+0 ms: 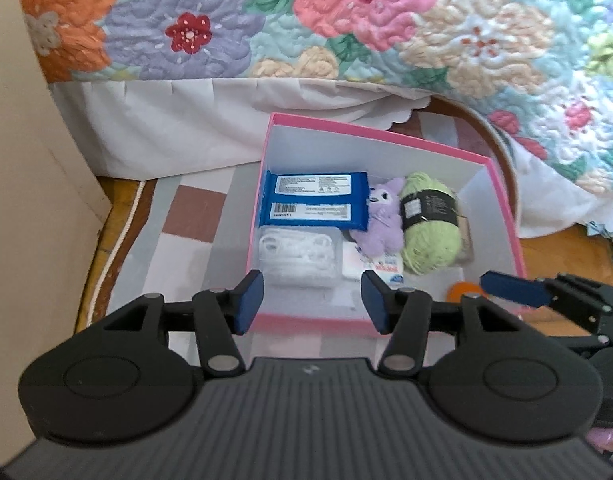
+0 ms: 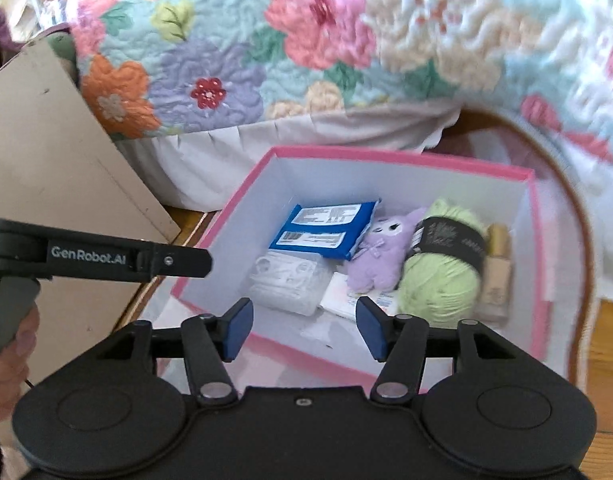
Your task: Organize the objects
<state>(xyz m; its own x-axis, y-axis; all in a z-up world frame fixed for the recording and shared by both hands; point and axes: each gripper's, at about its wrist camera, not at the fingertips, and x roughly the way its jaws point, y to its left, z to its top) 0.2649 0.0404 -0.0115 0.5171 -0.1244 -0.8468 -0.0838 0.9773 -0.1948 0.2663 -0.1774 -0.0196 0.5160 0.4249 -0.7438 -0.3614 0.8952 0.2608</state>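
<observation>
Your left claw [image 1: 312, 302] hangs over the near rim of the pink box [image 1: 502, 204], its jaws spread wide with nothing between them. Your right claw [image 2: 304, 330] stands the same way over the same near wall, equally wide and equally empty. Both appear positioned to look down into the box rather than to grasp (no pad touches anything).

Inside, the goods lie packed side by side on the box floor, which suggests deliberate sorting. Nearest you sits a clear plastic case [image 1: 296, 256] holding white items, with small paper packets [image 2: 346, 298] just beside it. Behind these lies the blue wipes pack [image 1: 314, 198], label side up; in the right wrist view it rests tilted, one edge leaning on the purple plush toy [image 2: 380, 258]. The green yarn ball [image 2: 442, 280] touches the plush on its other side, and a beige bottle [image 2: 496, 272] is wedged between the yarn and the box wall.

Note the limits. An orange object [image 1: 462, 292] shows at the near right corner in the left wrist view, mostly covered by the claw linkage; you cannot identify it from here. The contents of the clear case are too blurred to name, and the packet print is unreadable.

Beyond the box, a checked mat [image 1: 194, 216] covers the floor, and the floral quilt [image 1: 266, 20] hangs off the bed.
</observation>
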